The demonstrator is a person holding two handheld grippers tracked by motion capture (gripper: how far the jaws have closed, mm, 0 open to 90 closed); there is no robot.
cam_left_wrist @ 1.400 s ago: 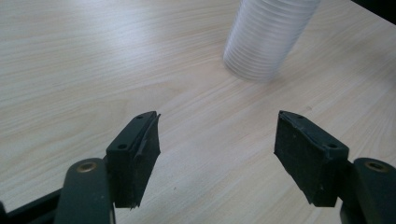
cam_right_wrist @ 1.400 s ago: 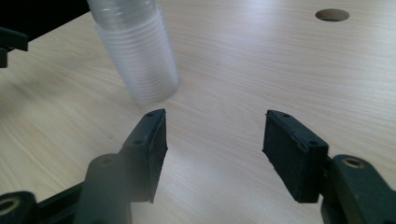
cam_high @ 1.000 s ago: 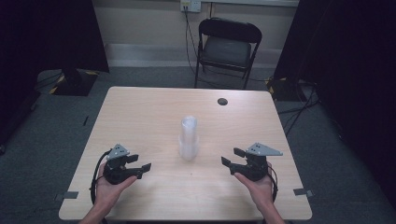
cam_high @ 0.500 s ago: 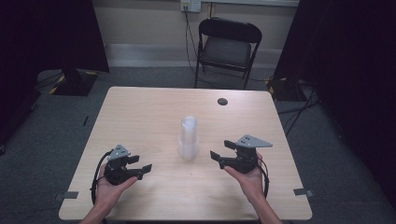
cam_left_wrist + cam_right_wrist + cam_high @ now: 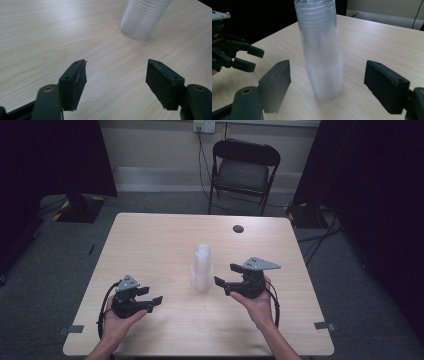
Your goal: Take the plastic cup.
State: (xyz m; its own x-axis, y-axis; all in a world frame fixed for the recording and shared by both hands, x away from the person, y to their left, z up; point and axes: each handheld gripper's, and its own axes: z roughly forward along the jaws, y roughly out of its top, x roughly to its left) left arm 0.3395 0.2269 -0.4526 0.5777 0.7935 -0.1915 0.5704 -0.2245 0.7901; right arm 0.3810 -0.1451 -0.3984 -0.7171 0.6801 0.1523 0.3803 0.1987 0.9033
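Note:
A tall stack of clear plastic cups (image 5: 202,268) stands upright near the middle of the wooden table (image 5: 150,240). My right gripper (image 5: 224,276) is just right of the stack and points at it. Its jaws have just been opening and stand open, apart from the cups. In the right gripper view the stack (image 5: 322,50) rises just ahead of the gap of the right gripper (image 5: 328,75), untouched. My left gripper (image 5: 154,297) rests low at the front left, open and holding nothing. In the left gripper view the left gripper (image 5: 116,75) faces bare table, with the stack (image 5: 143,18) farther off.
A small dark round object (image 5: 238,228) lies near the table's far edge. A black folding chair (image 5: 245,170) stands behind the table. In the right gripper view the left gripper (image 5: 253,60) shows at the left edge.
My right gripper has moved left toward the cup stack and risen slightly, and its jaws have spread wider. The left gripper has stayed where it was.

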